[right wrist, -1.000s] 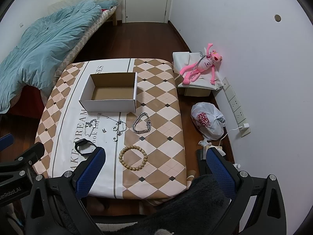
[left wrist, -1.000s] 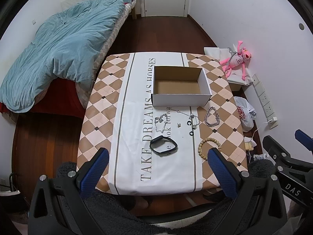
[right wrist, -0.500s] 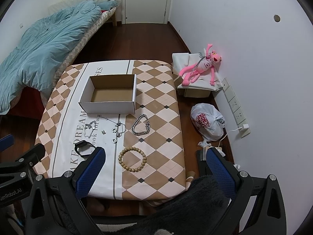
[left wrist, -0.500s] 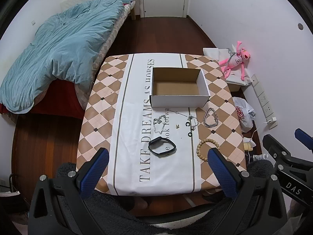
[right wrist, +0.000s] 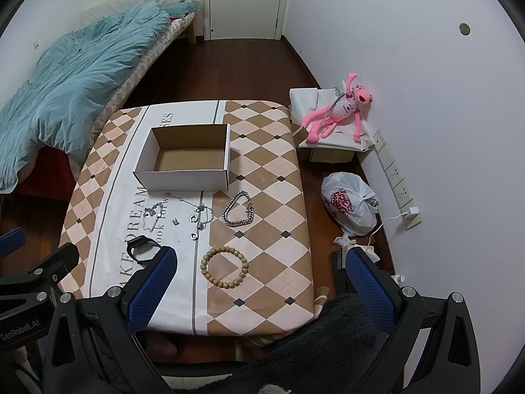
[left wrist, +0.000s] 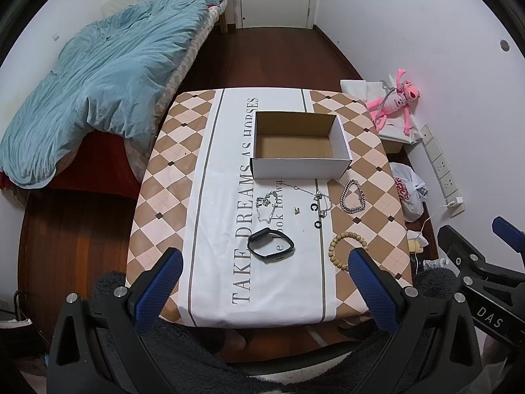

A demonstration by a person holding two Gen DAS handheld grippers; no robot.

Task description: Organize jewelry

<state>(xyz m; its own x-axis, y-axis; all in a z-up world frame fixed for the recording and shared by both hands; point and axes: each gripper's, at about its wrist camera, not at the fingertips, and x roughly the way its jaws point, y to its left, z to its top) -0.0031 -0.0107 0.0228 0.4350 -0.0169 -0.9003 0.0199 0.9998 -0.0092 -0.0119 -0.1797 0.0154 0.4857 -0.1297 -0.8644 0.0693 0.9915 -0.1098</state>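
Both grippers, left gripper [left wrist: 262, 267] and right gripper [right wrist: 259, 266], hang spread wide, gripping nothing, with the bead bracelet [right wrist: 225, 266] and cardboard box [right wrist: 183, 180] lying ahead.

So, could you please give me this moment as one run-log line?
left gripper: open, empty | right gripper: open, empty | box: empty | bead bracelet, watch: on table

Quick count of what was out: one open cardboard box [left wrist: 300, 146], one black watch band [left wrist: 270, 245], one wooden bead bracelet [right wrist: 225, 266], one chunky silver chain bracelet [right wrist: 238, 209], two thin silver necklaces [left wrist: 267, 206], plus a few tiny rings [right wrist: 193, 219].
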